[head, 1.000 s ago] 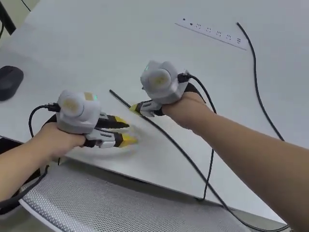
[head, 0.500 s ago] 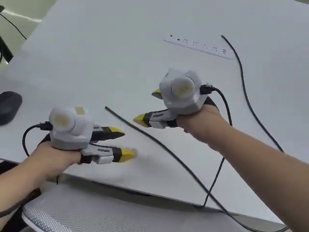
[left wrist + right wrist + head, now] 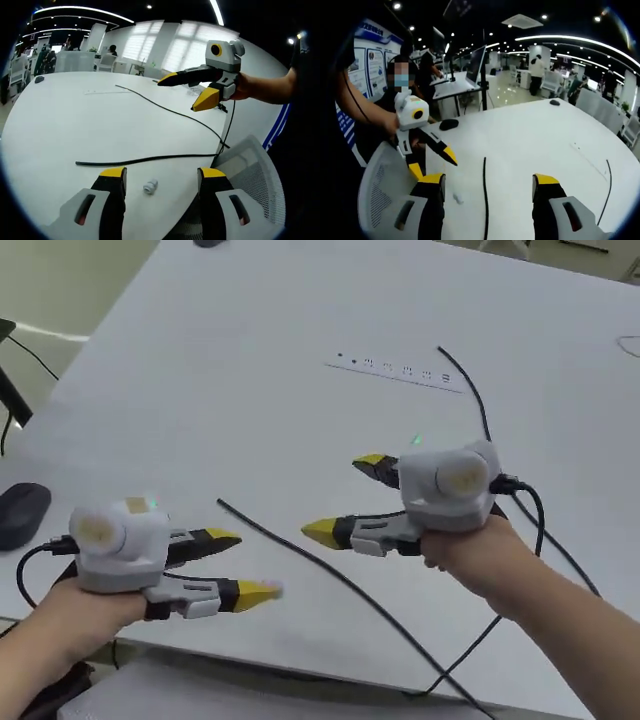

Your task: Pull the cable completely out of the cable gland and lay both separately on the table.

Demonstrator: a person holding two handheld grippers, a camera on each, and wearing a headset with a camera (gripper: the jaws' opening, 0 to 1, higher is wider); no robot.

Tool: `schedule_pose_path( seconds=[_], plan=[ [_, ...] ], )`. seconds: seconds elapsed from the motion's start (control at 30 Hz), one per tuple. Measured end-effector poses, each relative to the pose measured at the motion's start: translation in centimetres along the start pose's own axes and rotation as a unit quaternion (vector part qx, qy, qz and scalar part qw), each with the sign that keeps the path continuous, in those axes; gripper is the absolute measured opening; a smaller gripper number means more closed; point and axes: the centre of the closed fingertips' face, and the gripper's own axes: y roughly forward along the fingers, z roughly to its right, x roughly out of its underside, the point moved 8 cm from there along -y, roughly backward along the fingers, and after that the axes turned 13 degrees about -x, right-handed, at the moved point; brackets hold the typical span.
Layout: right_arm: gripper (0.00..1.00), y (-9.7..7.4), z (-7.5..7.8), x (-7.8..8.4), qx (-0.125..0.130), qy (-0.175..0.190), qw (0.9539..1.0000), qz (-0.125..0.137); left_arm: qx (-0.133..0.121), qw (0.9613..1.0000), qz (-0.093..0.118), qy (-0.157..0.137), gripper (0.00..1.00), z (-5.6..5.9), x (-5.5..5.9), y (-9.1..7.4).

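Hovering left gripper (image 3: pixel 250 563): jaws spread, empty, near table edge.
Right gripper (image 3: pixel 340 497): jaws spread, empty, raised above cable.
Cable gland (image 3: pixel 150 186): small, white, lying on table near cable, not touching it.
Cable (image 3: pixel 330 575): black, lying flat on white table (image 3: pixel 250 370), between grippers.

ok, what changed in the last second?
The right gripper let go of the cable, opened, and lifted away to the person's right. The left gripper stayed open, low over the table edge, with the cable gland loose in front of it. The cable stayed flat on the table.
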Motion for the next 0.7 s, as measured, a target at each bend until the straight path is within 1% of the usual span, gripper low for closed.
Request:
schedule_pose_path(
  seconds=[0.07,0.13,0.23,0.3,0.4,0.47,0.5,0.53,0.6,0.7],
  plan=[
    [0.73,-0.9,-0.4,0.3,0.004,0.014,0.9998,0.016,-0.003,1.0000,0.004,-0.002,0.61,-0.1,-0.1,-0.4],
    [0.74,-1.8,-0.7,0.7,0.011,0.024,0.9993,0.027,-0.004,1.0000,0.007,0.000,0.63,0.1,-0.3,-0.9],
    [0.77,-2.9,-1.2,1.4,0.016,0.042,0.9982,0.040,-0.006,0.9999,0.009,0.010,0.66,0.5,-0.6,-1.5],
    [0.79,-3.7,-1.6,2.1,0.021,0.051,0.9973,0.048,-0.007,0.9997,0.013,0.018,0.69,0.7,-0.8,-2.0],
    [0.82,-4.9,-2.4,3.5,0.026,0.071,0.9957,0.054,-0.009,0.9996,0.018,0.022,0.72,0.8,-1.1,-2.5],
    [0.82,-5.5,-2.8,4.2,0.030,0.079,0.9947,0.059,-0.015,0.9995,0.017,0.023,0.74,0.7,-1.2,-2.8],
    [0.82,-5.9,-3.1,4.7,0.037,0.090,0.9932,0.065,-0.019,0.9994,0.018,0.022,0.75,0.5,-1.2,-2.9],
    [0.82,-6.3,-3.4,5.3,0.038,0.102,0.9917,0.069,-0.020,0.9995,0.018,0.019,0.76,0.3,-1.2,-3.0],
    [0.84,-6.7,-3.8,6.0,0.041,0.111,0.9904,0.070,-0.022,0.9996,0.014,0.014,0.77,0.2,-1.1,-3.2],
    [0.86,-7.3,-4.4,7.3,0.041,0.125,0.9895,0.060,-0.025,0.9996,0.007,0.014,0.78,0.2,-1.1,-3.6]
  ],
)
